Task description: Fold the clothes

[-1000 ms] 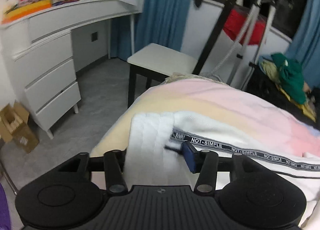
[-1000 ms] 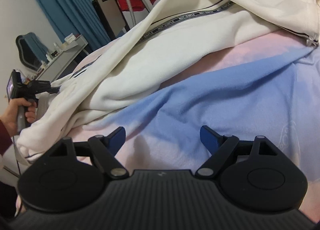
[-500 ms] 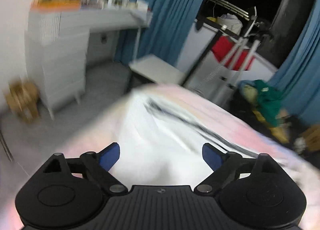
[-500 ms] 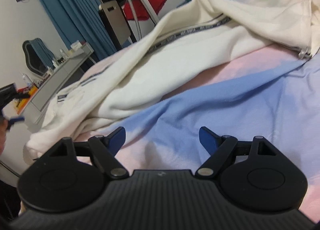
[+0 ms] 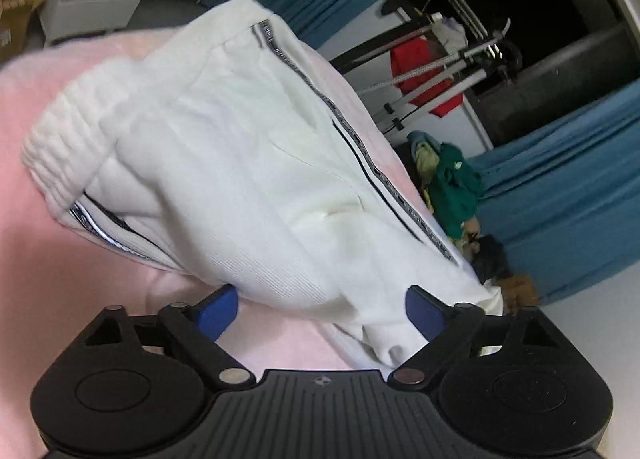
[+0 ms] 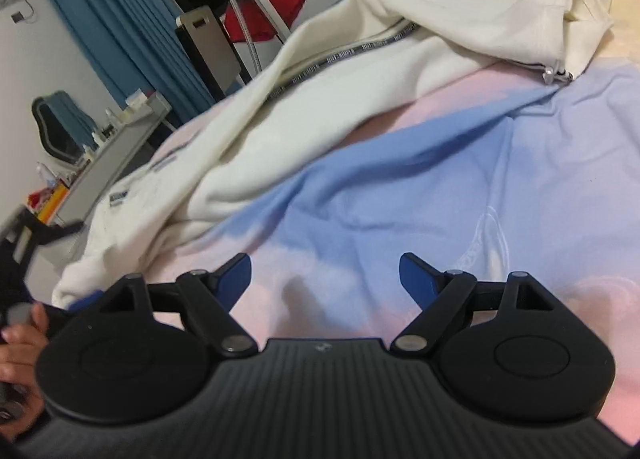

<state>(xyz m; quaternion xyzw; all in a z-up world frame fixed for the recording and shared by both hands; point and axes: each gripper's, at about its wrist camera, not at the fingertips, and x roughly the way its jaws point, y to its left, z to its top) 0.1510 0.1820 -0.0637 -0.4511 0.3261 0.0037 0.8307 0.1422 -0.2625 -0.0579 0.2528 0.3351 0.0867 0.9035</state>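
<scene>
Showing waistband (image 5: 60, 127) – left wrist only; zipper pull (image 6: 549, 75) – right only.

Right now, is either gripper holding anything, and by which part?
Nothing is held. The left gripper is open at the edge of the white trousers with the lettered side stripe; the right gripper is open over the pink-and-blue bedsheet.

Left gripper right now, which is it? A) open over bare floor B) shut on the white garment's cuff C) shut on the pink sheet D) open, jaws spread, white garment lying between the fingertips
D: in the left wrist view the left gripper has its jaws spread wide, with a fold of the white garment lying between the blue fingertips on the pink sheet, not clamped.
</scene>
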